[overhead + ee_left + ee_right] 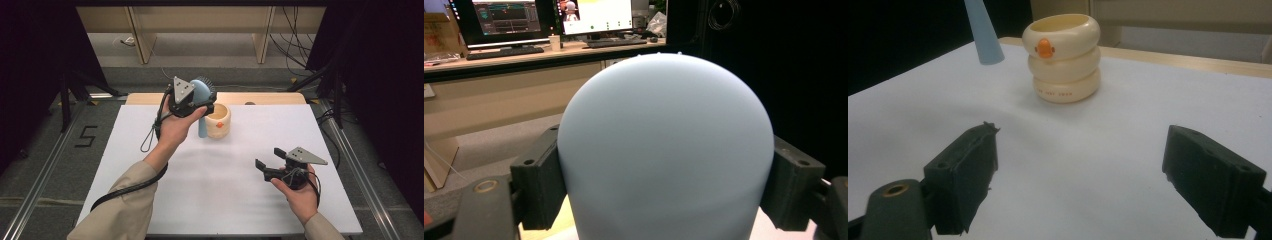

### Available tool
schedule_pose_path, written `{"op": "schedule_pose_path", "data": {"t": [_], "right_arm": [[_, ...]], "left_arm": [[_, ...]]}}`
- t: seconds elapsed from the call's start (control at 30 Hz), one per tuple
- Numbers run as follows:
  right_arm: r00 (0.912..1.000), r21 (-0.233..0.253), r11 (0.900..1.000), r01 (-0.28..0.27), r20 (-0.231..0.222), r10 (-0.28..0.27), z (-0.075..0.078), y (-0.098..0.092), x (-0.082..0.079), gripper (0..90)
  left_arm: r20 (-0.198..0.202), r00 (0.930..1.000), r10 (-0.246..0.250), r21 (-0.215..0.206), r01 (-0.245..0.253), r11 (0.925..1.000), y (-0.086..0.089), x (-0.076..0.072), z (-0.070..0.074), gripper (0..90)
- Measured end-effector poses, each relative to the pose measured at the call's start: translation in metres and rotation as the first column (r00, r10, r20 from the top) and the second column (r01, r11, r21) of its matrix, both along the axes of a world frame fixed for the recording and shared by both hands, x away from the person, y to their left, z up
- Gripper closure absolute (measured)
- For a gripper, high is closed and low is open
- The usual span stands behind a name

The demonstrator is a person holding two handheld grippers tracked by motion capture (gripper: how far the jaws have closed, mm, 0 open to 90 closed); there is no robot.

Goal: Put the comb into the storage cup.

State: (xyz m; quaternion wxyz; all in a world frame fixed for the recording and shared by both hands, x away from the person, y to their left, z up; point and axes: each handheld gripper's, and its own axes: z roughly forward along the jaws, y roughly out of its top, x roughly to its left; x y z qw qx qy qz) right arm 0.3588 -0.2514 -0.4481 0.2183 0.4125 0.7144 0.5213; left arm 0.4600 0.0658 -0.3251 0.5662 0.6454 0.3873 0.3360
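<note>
My left gripper is raised above the far middle of the white table, shut on a light blue hairbrush. The brush has dark bristles at its top, and its handle hangs down beside a cream ribbed cup. In the left gripper view the brush's rounded blue back sits clamped between both jaws. The handle tip hovers just left of the cup, which bears an orange duck bill. My right gripper is held low at the front right, open, with nothing between its jaws.
A wooden strip borders the table's far edge. Metal rails run along the floor on both sides, with a "5" marked at the left. A desk with monitors stands beyond the left gripper.
</note>
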Motion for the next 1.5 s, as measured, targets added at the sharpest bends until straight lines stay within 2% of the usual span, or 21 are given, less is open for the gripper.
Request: {"op": "schedule_pose_path", "data": {"t": [0.53,0.9,1.3,1.5], "right_arm": [[1.0000,-0.021,1.000,0.007,0.000,-0.007,-0.002,-0.007,-0.007,15.6],[0.9999,-0.018,1.000,0.011,-0.007,-0.011,-0.004,-0.010,-0.009,15.6],[0.9998,-0.013,1.000,0.012,-0.012,-0.012,-0.005,-0.010,-0.009,15.6],[0.9997,-0.006,1.000,0.016,-0.015,-0.017,-0.006,-0.011,-0.008,15.6]], "left_arm": [[0.014,0.9999,0.001,-0.002,-0.001,1.0000,-0.002,0.007,0.006,19.6],[0.029,0.9996,0.003,-0.009,-0.002,1.0000,-0.003,0.010,0.012,19.5],[0.057,0.9982,0.018,-0.014,-0.017,0.9998,-0.004,0.012,0.019,19.5],[0.080,0.9968,0.005,-0.016,-0.004,0.9999,-0.006,0.015,0.021,19.5]]}}
